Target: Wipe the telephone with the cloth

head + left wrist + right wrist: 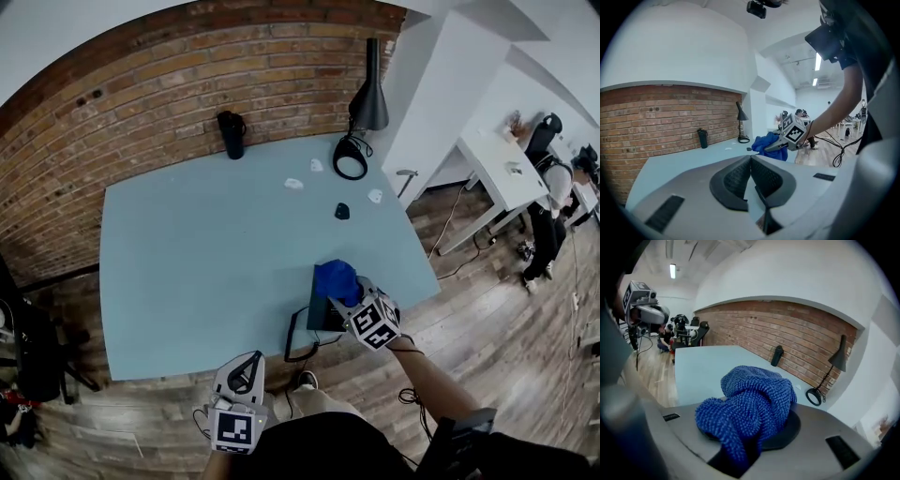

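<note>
A black telephone [321,315] lies near the front right edge of the light blue table [197,272], with its cord [294,345] hanging over the edge. A bunched blue cloth [336,278] sits on top of the telephone. My right gripper [354,298] is shut on the blue cloth [750,401], which hides its fingertips. My left gripper [247,373] hangs below the table's front edge, close to my body, apart from the phone. Its jaws meet at the tips [751,159] with nothing between them. From there the cloth [769,142] shows ahead to the right.
A black bottle [232,134] stands at the back by the brick wall. A black desk lamp [367,98] with a round base [351,158] is at the back right. A small black object [342,211] and white scraps [294,184] lie mid-table. A person [553,192] sits at white desks far right.
</note>
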